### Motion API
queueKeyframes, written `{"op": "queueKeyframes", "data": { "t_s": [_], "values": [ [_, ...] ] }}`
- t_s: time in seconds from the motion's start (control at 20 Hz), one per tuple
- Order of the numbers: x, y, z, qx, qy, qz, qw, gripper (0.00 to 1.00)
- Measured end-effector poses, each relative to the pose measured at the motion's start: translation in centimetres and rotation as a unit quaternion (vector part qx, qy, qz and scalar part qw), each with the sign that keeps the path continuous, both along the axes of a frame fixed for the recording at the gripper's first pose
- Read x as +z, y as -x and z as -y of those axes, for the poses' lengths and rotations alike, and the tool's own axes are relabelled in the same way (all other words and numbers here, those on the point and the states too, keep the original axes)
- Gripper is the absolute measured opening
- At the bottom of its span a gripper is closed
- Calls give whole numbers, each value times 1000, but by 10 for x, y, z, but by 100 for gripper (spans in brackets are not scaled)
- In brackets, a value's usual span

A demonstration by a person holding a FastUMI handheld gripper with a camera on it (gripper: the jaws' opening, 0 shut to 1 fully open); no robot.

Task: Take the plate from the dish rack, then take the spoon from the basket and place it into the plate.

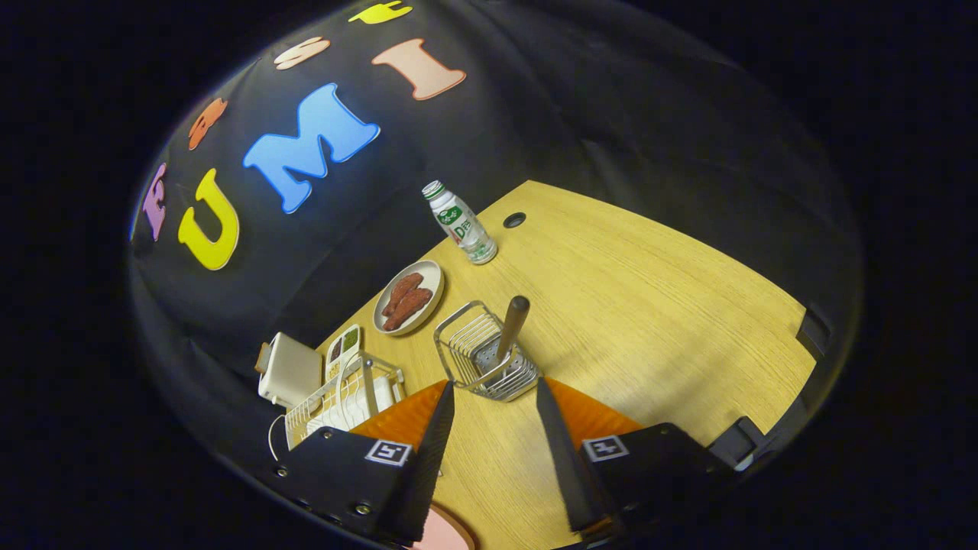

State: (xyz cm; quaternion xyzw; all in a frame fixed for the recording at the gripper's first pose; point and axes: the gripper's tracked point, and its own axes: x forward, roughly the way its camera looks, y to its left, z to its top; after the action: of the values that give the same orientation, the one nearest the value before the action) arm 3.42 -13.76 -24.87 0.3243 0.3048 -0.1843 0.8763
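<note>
Spoon (510, 330) stands tilted in the wire basket (487, 360), dark handle up and leaning away from you, bowl end down among the wires and mostly hidden. The basket sits on the counter (649, 305) just ahead of your fingertips, slightly nearer the right one.

Handling, as a judgement: the spoon looks light and stiff, nothing fragile about it. The handle is rounded and smooth, so it may roll or slip in a flat pinch. Take it on the upper handle, clear of the basket rim, and close across its width. The basket looks light too; a snagged bowl could drag it along, so lift along the handle's own lean.

The plate (447, 532) shows as a pink edge low down between the fingers, close under the tool; it looks out of the dish rack (340, 401) already, though how it sits there is hard to tell. It is probably rigid and would clink, so lower the spoon rather than drop it.

Your tool (495, 395) is spread wide, fingers well apart, holding nothing and touching nothing. That gap looks ample for the handle.

Beyond the basket: a plate of sausages (408, 296) and a bottle (460, 222), both well clear.
</note>
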Motion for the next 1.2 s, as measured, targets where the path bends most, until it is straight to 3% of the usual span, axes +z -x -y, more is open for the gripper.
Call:
{"op": "queueKeyframes", "data": {
  "t_s": [0.1, 0.45, 0.5, 0.6, 0.7, 0.8, 0.9, 1.2],
  "values": [
    [-3, -10, 7, -18, -3, 5, 1000, 56],
    [-19, -37, 23, -56, -18, 9, 998, 56],
    [-22, -41, 23, -55, -25, 10, 998, 47],
    [-25, -44, 27, -59, -26, 9, 998, 47],
    [-32, -53, 30, -58, -32, 7, 998, 19],
    [-30, -58, 31, -60, -31, -3, 998, 18],
    [-36, -62, 30, -52, -31, -2, 998, 5],
    [-15, -63, 26, -32, -10, 9, 999, 5]
  ]
}}
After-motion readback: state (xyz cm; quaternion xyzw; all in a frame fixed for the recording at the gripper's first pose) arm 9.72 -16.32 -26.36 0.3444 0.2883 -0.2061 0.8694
